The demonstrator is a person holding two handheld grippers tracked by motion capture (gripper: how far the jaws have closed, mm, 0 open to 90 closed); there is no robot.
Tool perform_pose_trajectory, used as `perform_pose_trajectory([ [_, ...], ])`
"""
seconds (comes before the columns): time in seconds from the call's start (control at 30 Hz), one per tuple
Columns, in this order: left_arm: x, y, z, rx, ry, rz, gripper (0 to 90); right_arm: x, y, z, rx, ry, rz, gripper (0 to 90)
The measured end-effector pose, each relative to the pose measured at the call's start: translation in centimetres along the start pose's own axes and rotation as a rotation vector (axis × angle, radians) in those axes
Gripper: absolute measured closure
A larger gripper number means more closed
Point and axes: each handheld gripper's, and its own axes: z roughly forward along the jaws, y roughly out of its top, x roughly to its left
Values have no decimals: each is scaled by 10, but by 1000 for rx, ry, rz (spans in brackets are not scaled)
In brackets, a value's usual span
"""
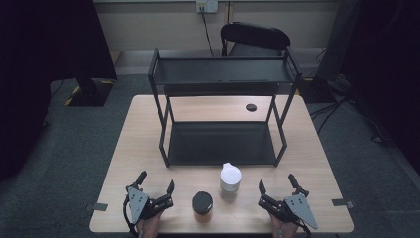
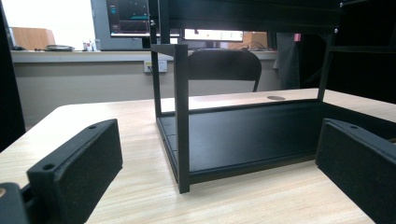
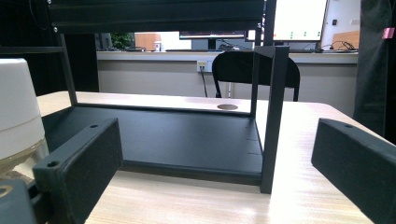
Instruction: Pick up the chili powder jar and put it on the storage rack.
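Note:
A white-lidded jar (image 1: 230,181) stands near the table's front middle, and its white lid (image 3: 16,112) rises at the left edge of the right gripper view. Beside it, nearer me, sits a short amber jar with a black lid (image 1: 202,204). My left gripper (image 1: 155,181) rests at the front left, jaws wide open and bare, facing the black rack's front left post (image 2: 182,116). At the front right my right gripper (image 1: 277,181) is open too, nothing between its jaws, looking at the rack's front right post (image 3: 273,116).
A black two-tier metal rack (image 1: 223,119) fills the middle of the wooden table (image 1: 143,129), its lower shelf (image 2: 252,135) bare. A round cable hole (image 1: 251,107) lies behind it. A black chair (image 1: 255,37) stands past the far edge.

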Motion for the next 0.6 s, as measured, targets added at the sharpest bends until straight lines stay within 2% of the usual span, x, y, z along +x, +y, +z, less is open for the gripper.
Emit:
perform_pose_trajectory([
  [0.6,4,2,0,5,-10,-18,0,0,0,0,0,0,0,7],
])
